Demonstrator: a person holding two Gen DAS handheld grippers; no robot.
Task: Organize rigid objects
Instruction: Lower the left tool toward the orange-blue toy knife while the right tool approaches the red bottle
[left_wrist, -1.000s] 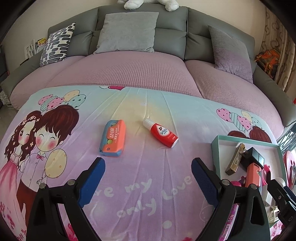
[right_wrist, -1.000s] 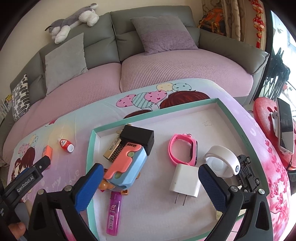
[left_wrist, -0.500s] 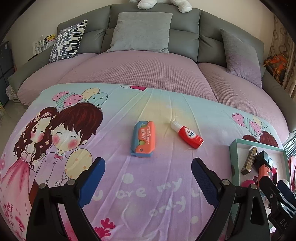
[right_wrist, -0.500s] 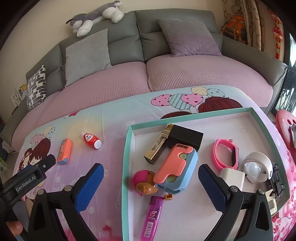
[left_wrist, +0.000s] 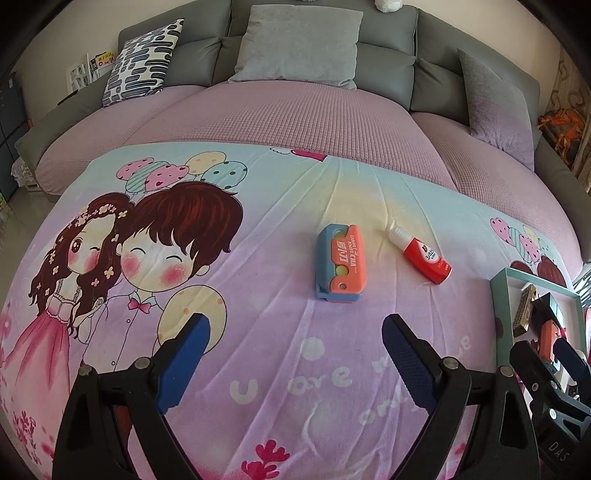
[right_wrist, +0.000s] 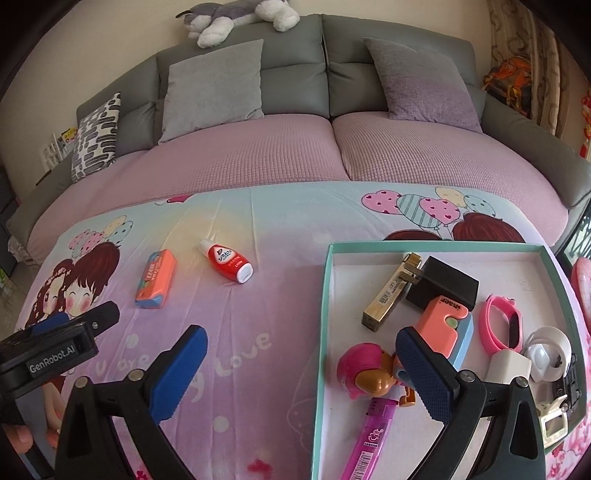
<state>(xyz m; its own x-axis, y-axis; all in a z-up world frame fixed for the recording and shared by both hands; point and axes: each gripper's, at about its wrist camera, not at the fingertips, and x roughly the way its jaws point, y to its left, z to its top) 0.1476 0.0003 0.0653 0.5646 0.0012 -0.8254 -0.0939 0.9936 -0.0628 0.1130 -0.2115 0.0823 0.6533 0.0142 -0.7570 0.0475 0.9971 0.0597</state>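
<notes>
Behind a cartoon-print blanket (left_wrist: 258, 332) spread as the work surface runs a grey sofa (right_wrist: 295, 74) with cushions. At the right of the blanket sits a teal-rimmed tray (right_wrist: 325, 295), already holding most of the clutter: a gold lighter (right_wrist: 388, 291), a black box (right_wrist: 447, 284), a pink-and-blue cutter (right_wrist: 443, 321), a pink band (right_wrist: 498, 325), a white charger (right_wrist: 508, 365), a doll head (right_wrist: 364, 369) and a purple lighter (right_wrist: 371, 435). Two things are still loose on the blanket, well left of the tray: an orange-and-blue cutter (left_wrist: 341, 264) and, just to its right, a red bottle (left_wrist: 424, 254). So the sorting looks mostly done, with these two left. The left gripper (left_wrist: 295, 358) hovers near them, spread wide and empty, roughly in line with the cutter. The right gripper (right_wrist: 299, 373) is likewise spread and empty, straddling the tray's left rim.
</notes>
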